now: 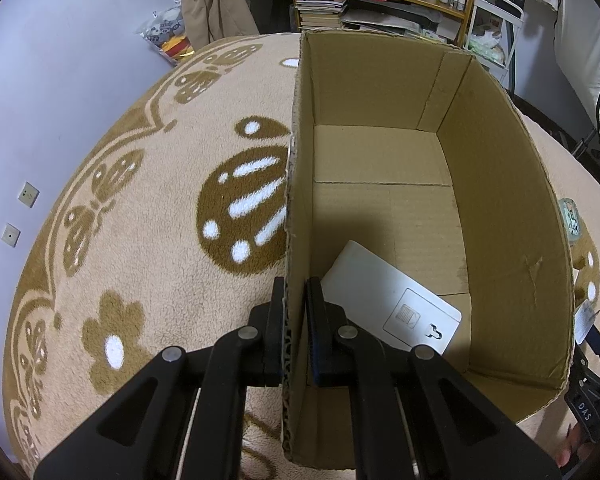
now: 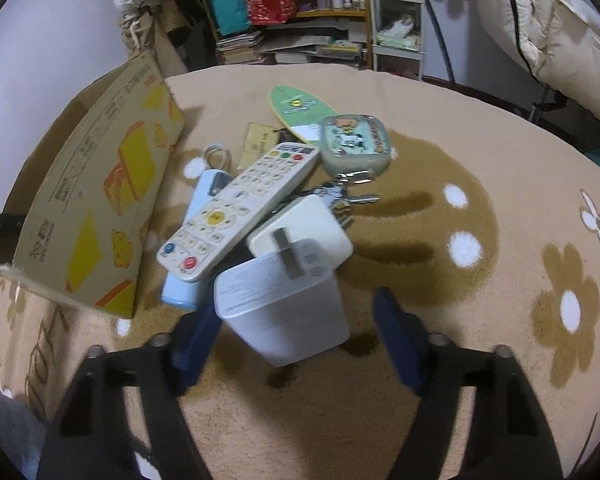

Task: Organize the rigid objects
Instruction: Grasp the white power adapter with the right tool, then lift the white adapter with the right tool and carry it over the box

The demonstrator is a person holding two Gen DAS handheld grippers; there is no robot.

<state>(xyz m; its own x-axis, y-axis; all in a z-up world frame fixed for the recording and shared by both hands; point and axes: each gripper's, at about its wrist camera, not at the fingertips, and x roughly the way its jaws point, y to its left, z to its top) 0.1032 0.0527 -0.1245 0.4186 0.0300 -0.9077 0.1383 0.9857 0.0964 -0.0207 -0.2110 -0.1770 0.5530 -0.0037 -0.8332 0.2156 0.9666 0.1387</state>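
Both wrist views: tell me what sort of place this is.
Probably a lived-in bedroom or storage room: a fleecy beige patterned blanket, a cluttered wooden shelf of books and bottles, and white bedding.

Most of the box [image 1: 380,200] floor is lying bare beyond a white card [image 1: 384,292] at its near end. Right of the pile, the blanket [image 2: 480,360] is lying open. The remote [image 2: 240,208], adapter [image 2: 300,236] and keys [image 2: 340,196] are crowding the charger [image 2: 284,304]; the box wall is closing off the left.
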